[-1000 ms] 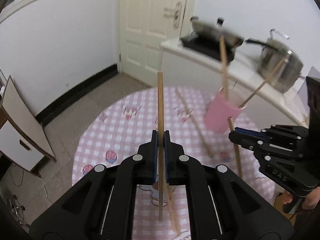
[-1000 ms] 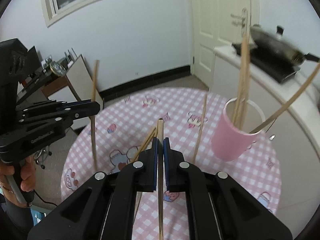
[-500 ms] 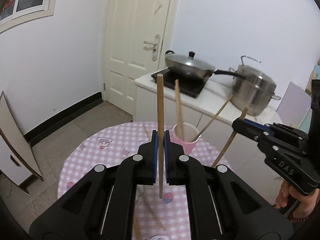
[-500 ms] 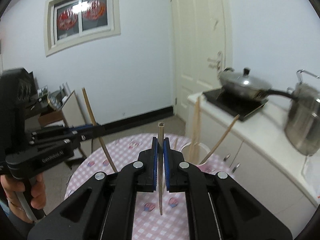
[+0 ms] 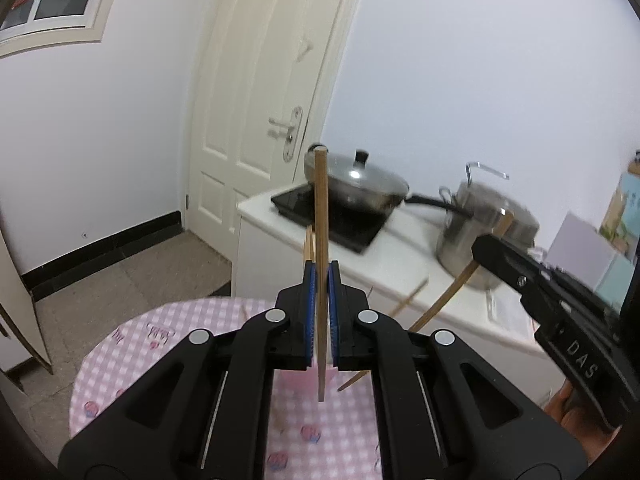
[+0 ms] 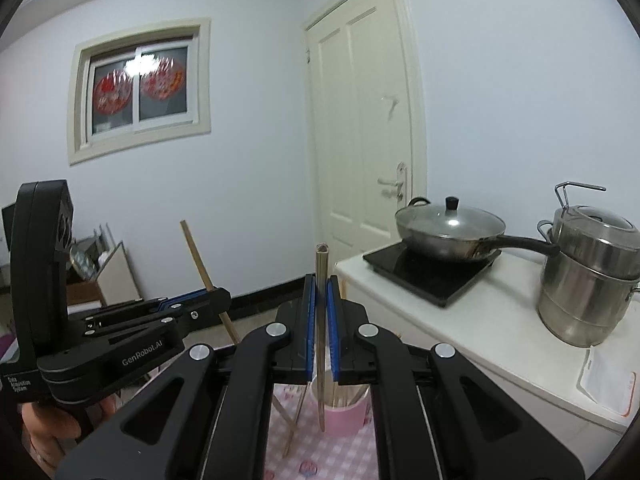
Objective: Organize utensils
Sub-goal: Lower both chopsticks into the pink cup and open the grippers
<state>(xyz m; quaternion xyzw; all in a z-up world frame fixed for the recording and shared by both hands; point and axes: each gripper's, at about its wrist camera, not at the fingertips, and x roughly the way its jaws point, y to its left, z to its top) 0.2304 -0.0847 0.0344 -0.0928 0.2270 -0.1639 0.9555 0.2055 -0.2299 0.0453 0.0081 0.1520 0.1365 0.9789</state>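
The left gripper point(image 5: 321, 312) has its blue-padded jaws clamped on a wooden chopstick point(image 5: 321, 240), which stands nearly upright, its top well above the pads and its lower end hanging free below them over the pink checked tablecloth point(image 5: 160, 340). The right gripper point(image 6: 321, 320) has its jaws pressed together on a second chopstick point(image 6: 321, 276), also upright, with its square top just above the pads and its lower tip in front of the pink cup point(image 6: 346, 412).

In the right wrist view, the cup stands on the round worktop point(image 6: 344, 452) directly under the jaws, toward the edge nearest the white counter point(image 6: 500, 320), and holds several chopsticks upright. Two more chopsticks point(image 6: 298, 416) lean to the left of the cup; whether they rest against its rim cannot be told. In the left wrist view the cup itself is hidden behind the jaws, and only stick ends show above and beside them.

Each gripper appears in the other's camera: the left one at the left of the right wrist view, held by a hand point(image 6: 48, 428), its chopstick tilted; the right one at the right of the left wrist view, its chopstick slanting down toward the worktop.

On the white counter beyond the worktop sit a black induction hob point(image 6: 432, 272) carrying a lidded frying pan point(image 6: 450, 228), and beside it a steel stockpot point(image 6: 588, 280). A cream door point(image 6: 360, 128) and a window point(image 6: 140, 88) are set in the walls behind.
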